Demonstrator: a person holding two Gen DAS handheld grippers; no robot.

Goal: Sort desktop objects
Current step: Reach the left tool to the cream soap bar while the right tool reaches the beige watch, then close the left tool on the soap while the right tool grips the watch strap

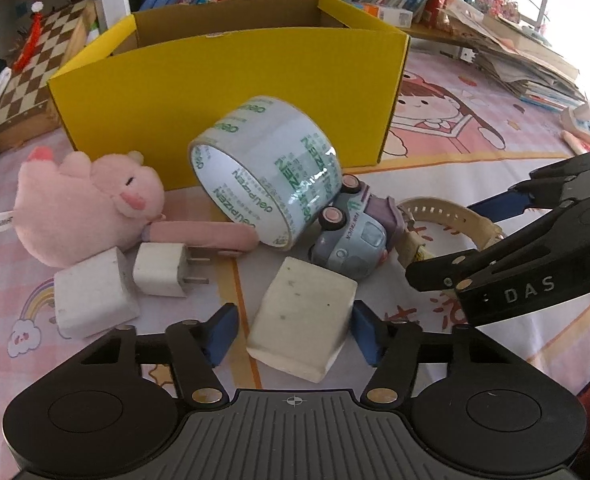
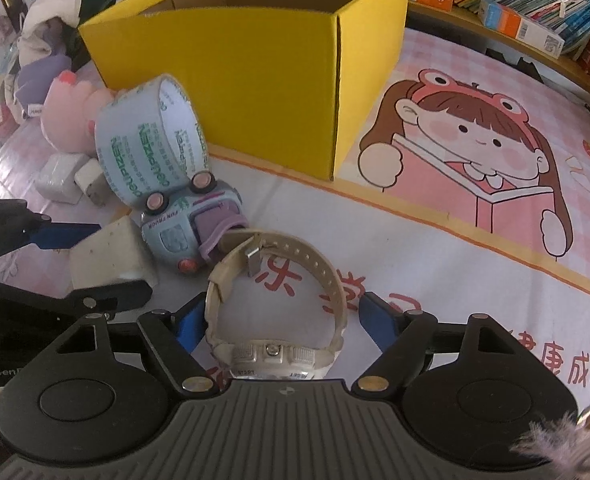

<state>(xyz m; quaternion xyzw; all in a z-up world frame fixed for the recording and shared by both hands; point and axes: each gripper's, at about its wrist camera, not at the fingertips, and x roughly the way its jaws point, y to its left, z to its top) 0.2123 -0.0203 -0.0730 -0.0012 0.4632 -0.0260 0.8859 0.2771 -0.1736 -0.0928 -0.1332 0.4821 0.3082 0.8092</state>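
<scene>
Both grippers set over their picks, neither yet clamped.

The left gripper (image 1: 295,334) straddles the off-white rectangular block (image 1: 303,320), jaws apart; right pad at its side, left pad with a gap. The block looks light, stiff and matte, best pinched across its flat sides. The right gripper (image 2: 283,322) brackets the cream plastic wristwatch (image 2: 275,312), jaws apart, the strap loop springy, the case firmer. Both lie mid-tablecloth (image 2: 455,264), before the yellow cardboard box (image 1: 231,80).
</scene>
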